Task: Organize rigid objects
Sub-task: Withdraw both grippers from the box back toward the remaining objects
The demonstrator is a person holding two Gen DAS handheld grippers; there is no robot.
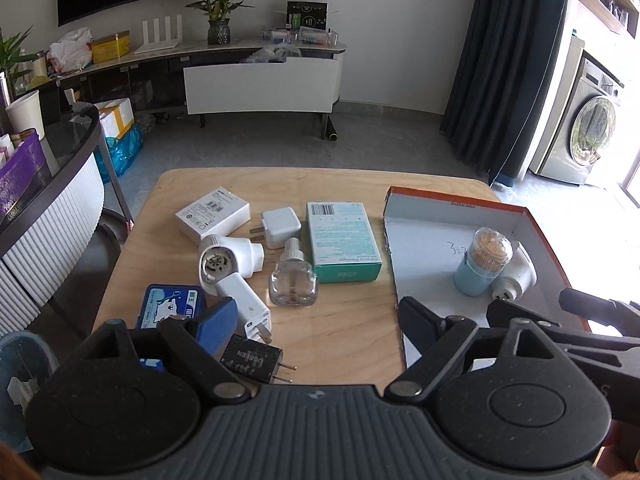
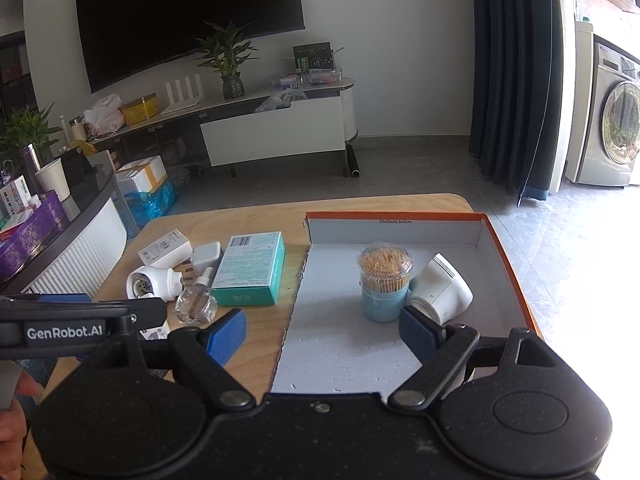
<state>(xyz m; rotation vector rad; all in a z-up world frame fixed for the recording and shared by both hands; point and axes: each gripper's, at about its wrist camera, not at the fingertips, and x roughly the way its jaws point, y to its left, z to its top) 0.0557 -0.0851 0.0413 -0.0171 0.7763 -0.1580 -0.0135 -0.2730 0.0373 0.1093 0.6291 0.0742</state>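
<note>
An orange-edged cardboard box (image 1: pixel 440 240) (image 2: pixel 332 344) lies open on the right of the wooden table (image 1: pixel 344 328). In it stand a blue toothpick jar (image 1: pixel 482 262) (image 2: pixel 385 280) and a white plug-in device (image 1: pixel 516 274) (image 2: pixel 440 290). Left of the box lie a teal carton (image 1: pixel 342 240) (image 2: pixel 250 270), a clear glass bottle (image 1: pixel 294 278) (image 2: pixel 196 300), a white charger (image 1: pixel 278 226), a white box (image 1: pixel 212 214), a white plug-in device (image 1: pixel 228 264), a blue tin (image 1: pixel 170 306) and a black charger (image 1: pixel 252 362). My left gripper (image 1: pixel 320 320) is open above the table's near edge. My right gripper (image 2: pixel 324 330) is open above the box's near left corner.
A TV cabinet (image 1: pixel 260 80) with a plant stands across the floor. A curved counter (image 1: pixel 48 208) with a purple box is left of the table. A washing machine (image 1: pixel 588 136) and dark curtain (image 1: pixel 504 68) are on the right.
</note>
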